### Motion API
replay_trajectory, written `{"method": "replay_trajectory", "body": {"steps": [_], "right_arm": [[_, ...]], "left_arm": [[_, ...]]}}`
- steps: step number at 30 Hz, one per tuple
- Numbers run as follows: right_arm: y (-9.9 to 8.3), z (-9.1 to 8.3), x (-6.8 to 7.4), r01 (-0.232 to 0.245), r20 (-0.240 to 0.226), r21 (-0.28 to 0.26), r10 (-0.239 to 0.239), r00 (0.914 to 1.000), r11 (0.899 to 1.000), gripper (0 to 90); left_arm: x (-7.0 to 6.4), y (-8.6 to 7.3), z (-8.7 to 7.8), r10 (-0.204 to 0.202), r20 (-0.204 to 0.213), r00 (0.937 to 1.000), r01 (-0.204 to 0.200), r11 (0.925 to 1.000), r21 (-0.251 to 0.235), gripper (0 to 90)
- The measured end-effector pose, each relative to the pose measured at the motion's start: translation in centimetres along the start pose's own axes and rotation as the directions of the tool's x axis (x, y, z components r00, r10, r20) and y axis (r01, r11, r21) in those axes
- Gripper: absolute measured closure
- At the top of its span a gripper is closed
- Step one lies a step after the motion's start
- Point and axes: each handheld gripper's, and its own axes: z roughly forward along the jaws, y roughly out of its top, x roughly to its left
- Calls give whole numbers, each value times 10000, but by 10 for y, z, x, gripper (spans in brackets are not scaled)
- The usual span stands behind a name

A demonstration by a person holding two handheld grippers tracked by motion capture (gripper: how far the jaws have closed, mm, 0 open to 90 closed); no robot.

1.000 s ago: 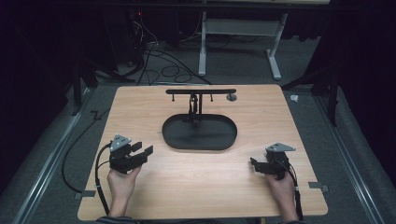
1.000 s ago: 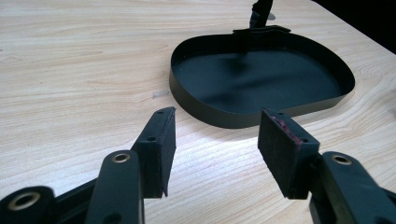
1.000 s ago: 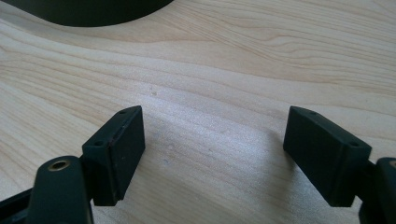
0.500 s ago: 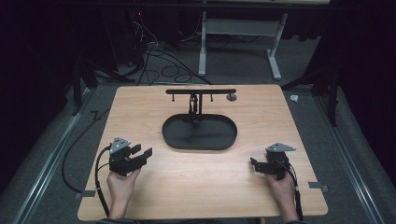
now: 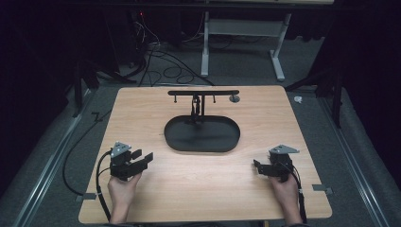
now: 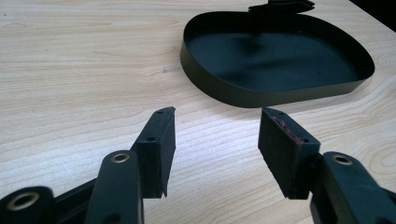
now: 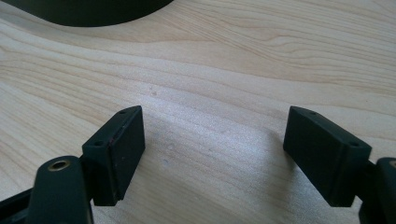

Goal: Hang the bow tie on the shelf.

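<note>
Both grippers, left (image 5: 142,160) and right (image 5: 259,167), are resting low on the worktop (image 5: 198,184), jaws open and empty, flanking the black tray (image 5: 202,135); seemingly readying a start.

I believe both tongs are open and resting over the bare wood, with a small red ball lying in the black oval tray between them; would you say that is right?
Not quite: the black oval tray holds no ball; the left gripper view shows its floor bare. The rest stands: the left tongs and right tongs are open over the wooden table, jaws apart, with the tray farther back between them in the high view.
</note>
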Motion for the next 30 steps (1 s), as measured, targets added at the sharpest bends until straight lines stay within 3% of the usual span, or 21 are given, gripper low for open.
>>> {"method": "replay_trajectory", "body": {"steps": [30], "right_arm": [[0, 0, 0, 3, 1, 0, -3, 10000, 10000, 218]], "left_arm": [[11, -21, 12, -293, -423, 9987, 313, 9984, 461, 450]]}}
